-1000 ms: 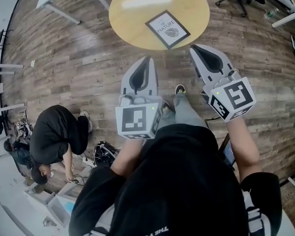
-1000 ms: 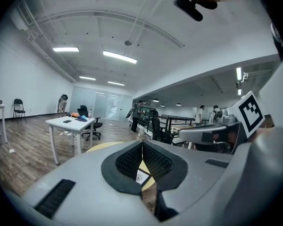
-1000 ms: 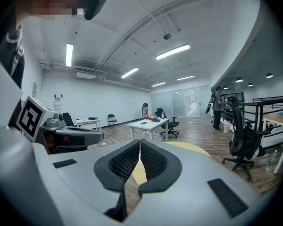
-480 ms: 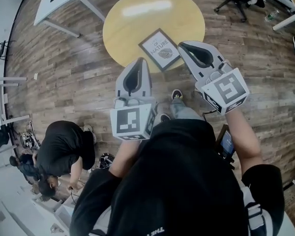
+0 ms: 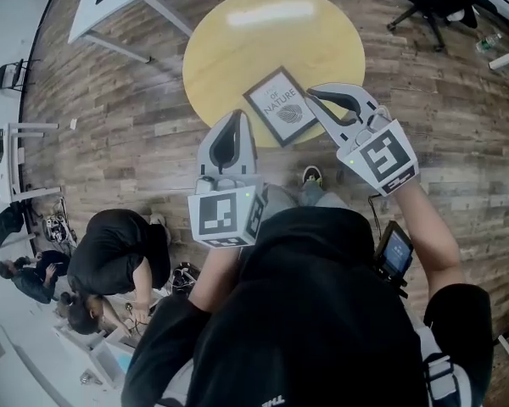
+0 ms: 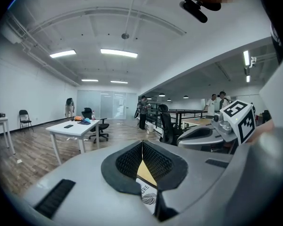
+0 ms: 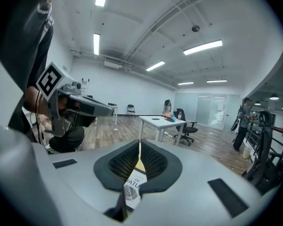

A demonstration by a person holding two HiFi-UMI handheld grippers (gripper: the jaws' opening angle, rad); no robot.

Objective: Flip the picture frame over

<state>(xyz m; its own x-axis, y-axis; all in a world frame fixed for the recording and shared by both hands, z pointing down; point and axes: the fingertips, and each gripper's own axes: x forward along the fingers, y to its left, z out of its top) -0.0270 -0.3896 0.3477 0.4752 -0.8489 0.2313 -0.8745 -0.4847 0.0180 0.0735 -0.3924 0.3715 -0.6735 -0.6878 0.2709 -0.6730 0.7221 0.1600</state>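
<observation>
Head view: the picture frame [image 5: 280, 106] lies flat and print side up on the round yellow tabletop [image 5: 237, 41], close to its near rim and turned cornerwise. The left gripper [image 5: 236, 115] hangs over the floor just near of that rim, and the right gripper [image 5: 316, 93] has its tip beside the frame's right corner. Neither touches the frame. The step in hand looks like the approach, so the jaws should be parted before either tip comes down onto the frame.

Left gripper view: the jaws meet at the tip with nothing held, and the left gripper [image 6: 142, 143] is empty. A strip of the picture frame [image 6: 149, 197] and the tabletop [image 6: 144, 171] shows below through the gap behind the tips. This side would do best to take the near left edge low and level. A flat frame gives little to bite, so sliding a corner slightly past the rim first would probably help.

Right gripper view: the right gripper [image 7: 140, 145] is likewise closed on nothing, with the picture frame [image 7: 133, 185] seen beneath it. Once opened, it should pinch the right edge squarely. Both sides should lift together when turning the frame, because an uneven grip could let it slip or knock it off the near rim.
</observation>
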